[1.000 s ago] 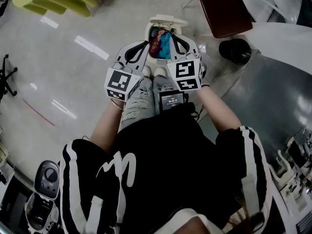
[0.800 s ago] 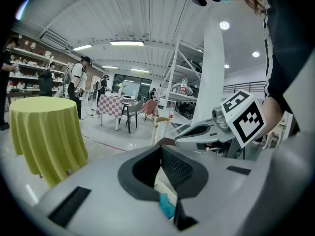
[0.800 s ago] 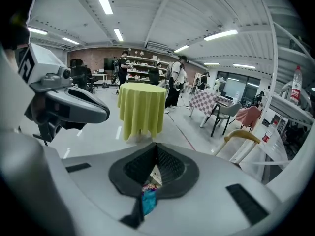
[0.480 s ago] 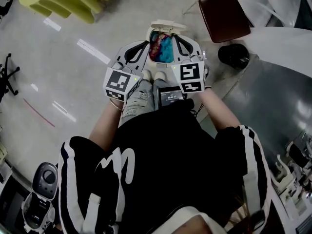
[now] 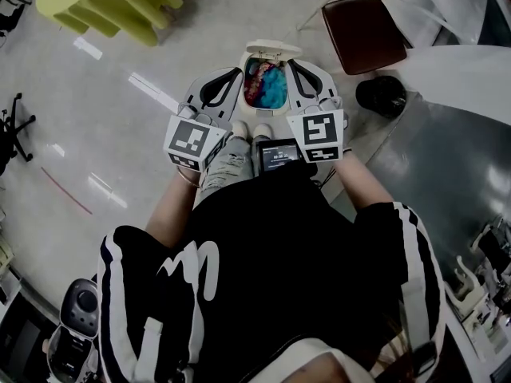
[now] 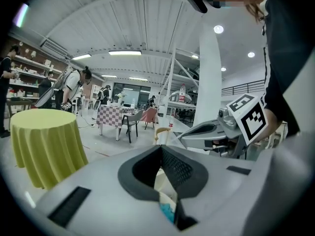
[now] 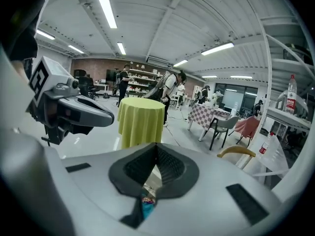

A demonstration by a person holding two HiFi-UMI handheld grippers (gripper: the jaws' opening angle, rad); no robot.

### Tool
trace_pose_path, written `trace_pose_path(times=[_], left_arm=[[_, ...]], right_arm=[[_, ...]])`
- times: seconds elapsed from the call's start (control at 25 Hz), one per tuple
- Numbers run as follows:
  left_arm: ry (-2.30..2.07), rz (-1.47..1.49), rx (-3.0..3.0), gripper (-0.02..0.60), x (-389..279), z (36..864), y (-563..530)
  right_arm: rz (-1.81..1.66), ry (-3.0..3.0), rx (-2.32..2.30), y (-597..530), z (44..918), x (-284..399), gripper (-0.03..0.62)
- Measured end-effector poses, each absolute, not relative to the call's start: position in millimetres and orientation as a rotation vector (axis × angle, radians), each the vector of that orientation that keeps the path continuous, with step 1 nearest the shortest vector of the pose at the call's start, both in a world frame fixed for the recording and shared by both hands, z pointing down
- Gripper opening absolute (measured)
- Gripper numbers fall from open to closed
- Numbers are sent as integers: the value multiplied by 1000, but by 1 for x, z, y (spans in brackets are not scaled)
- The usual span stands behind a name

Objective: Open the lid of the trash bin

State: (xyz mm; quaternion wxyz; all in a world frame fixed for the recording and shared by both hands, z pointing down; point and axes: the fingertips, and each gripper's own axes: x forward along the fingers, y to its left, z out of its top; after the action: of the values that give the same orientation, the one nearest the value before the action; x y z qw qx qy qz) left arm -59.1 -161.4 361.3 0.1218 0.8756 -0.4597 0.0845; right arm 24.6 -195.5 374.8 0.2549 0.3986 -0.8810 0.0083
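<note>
left gripper (image 5: 237,73) and right gripper (image 5: 291,63) spread wider, flanking open trash bin (image 5: 273,50); fingers of both closed, empty.

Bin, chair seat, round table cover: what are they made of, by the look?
Trash bin: likely plastic; cream, with a smooth moulded shell.
Chair seat: dark brown and smooth with a slight sheen; vinyl or lacquered wood, can't tell which.
Table cover: cloth; matte yellow-green, hanging to the floor in soft folds.

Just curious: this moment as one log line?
lid: open | left gripper: shut, empty, left of bin | right gripper: shut, empty, right of bin
</note>
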Motion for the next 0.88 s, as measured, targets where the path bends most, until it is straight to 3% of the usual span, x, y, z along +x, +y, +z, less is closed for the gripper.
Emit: trace_pose_path(times=[0.88], left_arm=[[-1413,120,2678,8,-55,285,-153]], right_arm=[[-68,-2521,1163,-184,304,27,3]])
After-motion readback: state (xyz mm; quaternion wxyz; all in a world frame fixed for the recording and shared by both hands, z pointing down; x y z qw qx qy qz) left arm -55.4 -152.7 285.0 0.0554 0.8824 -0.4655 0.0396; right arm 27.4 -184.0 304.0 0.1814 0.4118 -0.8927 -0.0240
